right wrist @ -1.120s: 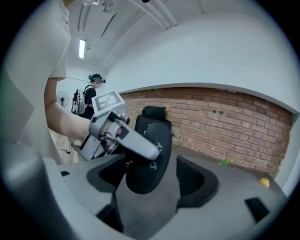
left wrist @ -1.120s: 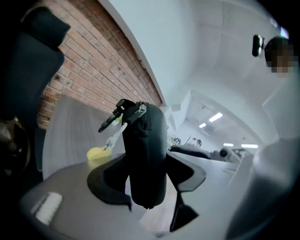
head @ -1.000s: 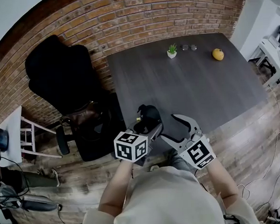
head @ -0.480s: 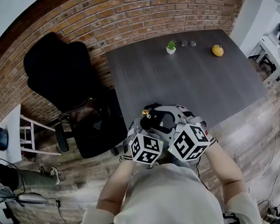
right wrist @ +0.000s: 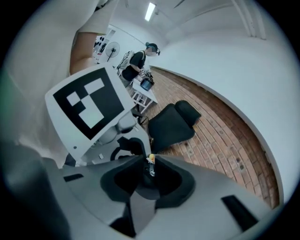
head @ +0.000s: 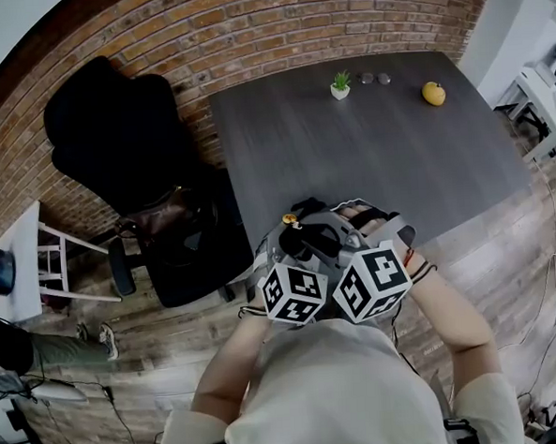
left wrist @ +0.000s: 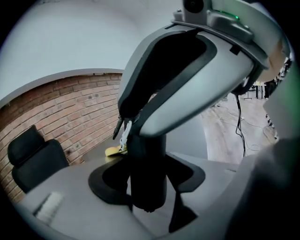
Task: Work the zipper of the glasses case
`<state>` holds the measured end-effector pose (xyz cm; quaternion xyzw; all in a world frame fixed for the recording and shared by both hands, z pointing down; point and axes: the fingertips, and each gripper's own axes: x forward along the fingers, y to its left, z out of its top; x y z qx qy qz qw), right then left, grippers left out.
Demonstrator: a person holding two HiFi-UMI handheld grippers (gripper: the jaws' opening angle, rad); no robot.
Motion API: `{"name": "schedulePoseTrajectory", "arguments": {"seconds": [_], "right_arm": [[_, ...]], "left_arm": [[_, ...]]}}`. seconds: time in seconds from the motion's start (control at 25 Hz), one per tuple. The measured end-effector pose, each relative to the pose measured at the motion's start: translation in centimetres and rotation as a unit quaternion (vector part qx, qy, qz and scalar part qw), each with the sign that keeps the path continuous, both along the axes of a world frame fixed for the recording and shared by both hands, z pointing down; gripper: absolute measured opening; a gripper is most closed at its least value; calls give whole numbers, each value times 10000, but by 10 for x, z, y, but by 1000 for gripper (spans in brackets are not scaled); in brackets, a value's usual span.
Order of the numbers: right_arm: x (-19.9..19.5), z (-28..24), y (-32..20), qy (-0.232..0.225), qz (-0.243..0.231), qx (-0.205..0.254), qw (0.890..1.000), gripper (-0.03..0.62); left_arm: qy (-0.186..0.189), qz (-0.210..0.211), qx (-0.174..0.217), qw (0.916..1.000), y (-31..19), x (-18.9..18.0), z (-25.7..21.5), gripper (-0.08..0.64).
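Dark table (head: pixel 377 154), black chair (head: pixel 113 133) beside it, by brick wall (head: pixel 247 30). Both my grippers at table's near edge. Left gripper (left wrist: pixel 147 185) about half open, clamped on black glasses case (left wrist: pixel 147 159), which stands upright between its pads. Right gripper (right wrist: pixel 149 178) jaws just been closing, now nearly together, pinching zipper pull (right wrist: pixel 150 165) near case's upper end.

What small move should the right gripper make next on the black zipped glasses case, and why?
Probably start a gentle pull: the jaws of the right gripper have just been closing on the small metal zipper pull, while the left gripper holds the black glasses case.
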<state>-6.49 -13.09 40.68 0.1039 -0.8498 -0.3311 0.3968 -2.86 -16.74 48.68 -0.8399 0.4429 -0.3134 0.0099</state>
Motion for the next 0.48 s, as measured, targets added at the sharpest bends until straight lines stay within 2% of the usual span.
{"name": "schedulePoseTrajectory", "arguments": {"seconds": [0.08, 0.16, 0.48], "right_arm": [[-1, -2, 0, -50, 2, -28, 10000, 77], [0, -5, 0, -92, 14, -93, 9999, 35], [1, -12, 1, -116, 16, 103, 9999, 26]], "left_arm": [[-38, 27, 56, 10000, -1, -1, -2, 232], [-34, 57, 89, 9999, 0, -1, -3, 232], [130, 157, 54, 9998, 2, 1, -6, 229]]}}
